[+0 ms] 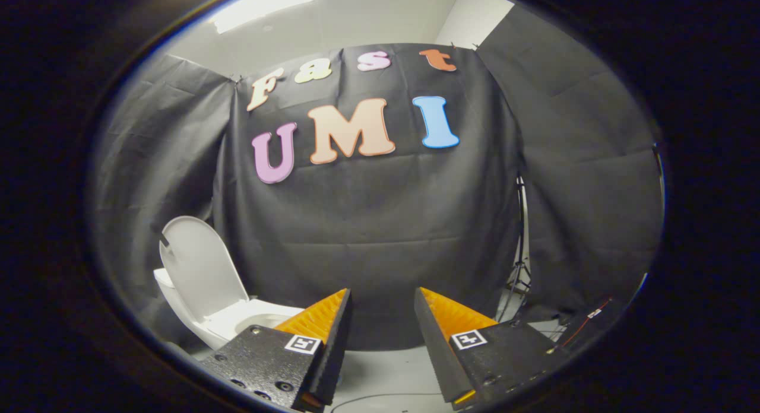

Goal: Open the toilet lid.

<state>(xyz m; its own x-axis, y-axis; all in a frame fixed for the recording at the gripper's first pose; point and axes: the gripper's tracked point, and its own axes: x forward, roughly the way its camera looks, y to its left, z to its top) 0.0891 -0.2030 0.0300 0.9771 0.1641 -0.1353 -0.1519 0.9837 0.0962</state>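
A white toilet (237, 321) stands low to the left of my fingers, against the black cloth wall. Its lid (202, 267) is raised upright and leans back toward the tank (166, 285). The seat rim and bowl opening (261, 321) show just beyond my left finger. My gripper (383, 294) is open, its two black-and-orange fingers apart with nothing between them. It sits to the right of the toilet and clear of it, pointing at the cloth wall.
Black cloth walls surround the booth ahead and on both sides. A thin metal stand (521, 264) rises at the right where two cloths meet. Pale floor (386, 371) lies under and between the fingers, with a cable across it.
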